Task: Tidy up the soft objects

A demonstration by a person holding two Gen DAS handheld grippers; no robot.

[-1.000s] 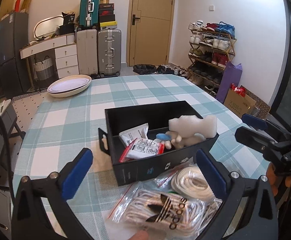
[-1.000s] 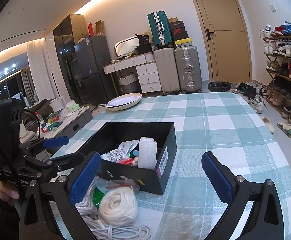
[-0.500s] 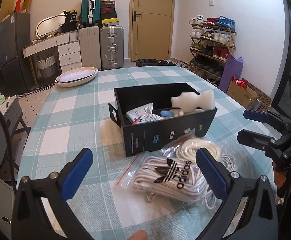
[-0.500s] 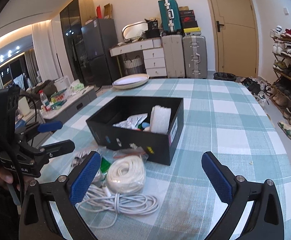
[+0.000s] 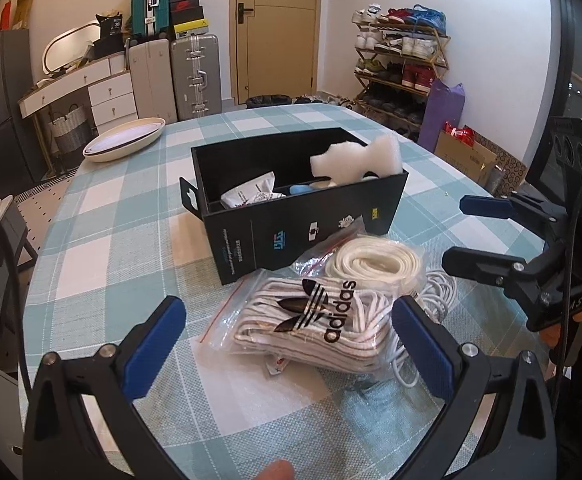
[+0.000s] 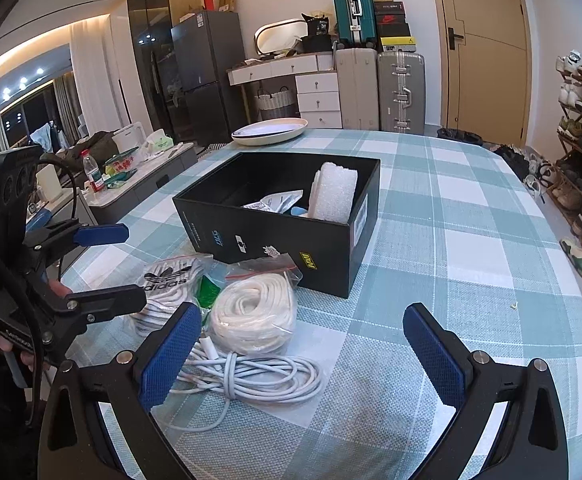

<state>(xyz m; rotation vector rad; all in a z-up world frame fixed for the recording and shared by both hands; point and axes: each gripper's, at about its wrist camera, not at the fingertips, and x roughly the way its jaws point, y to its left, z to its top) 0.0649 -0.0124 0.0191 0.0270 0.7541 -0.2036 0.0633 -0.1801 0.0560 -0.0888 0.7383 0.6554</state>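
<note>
We hold our left claw and right claw spread wide and empty above the counter, ready to pick. Nearest lie the white cable, bagged rope and adidas bag; beyond, the black box awaits them.

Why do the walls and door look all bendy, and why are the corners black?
Both wrist views use fisheye lenses: in the left view the door bows and the corners go black; in the right view the ceiling light strip curves, while the black box stays sharp.
</note>
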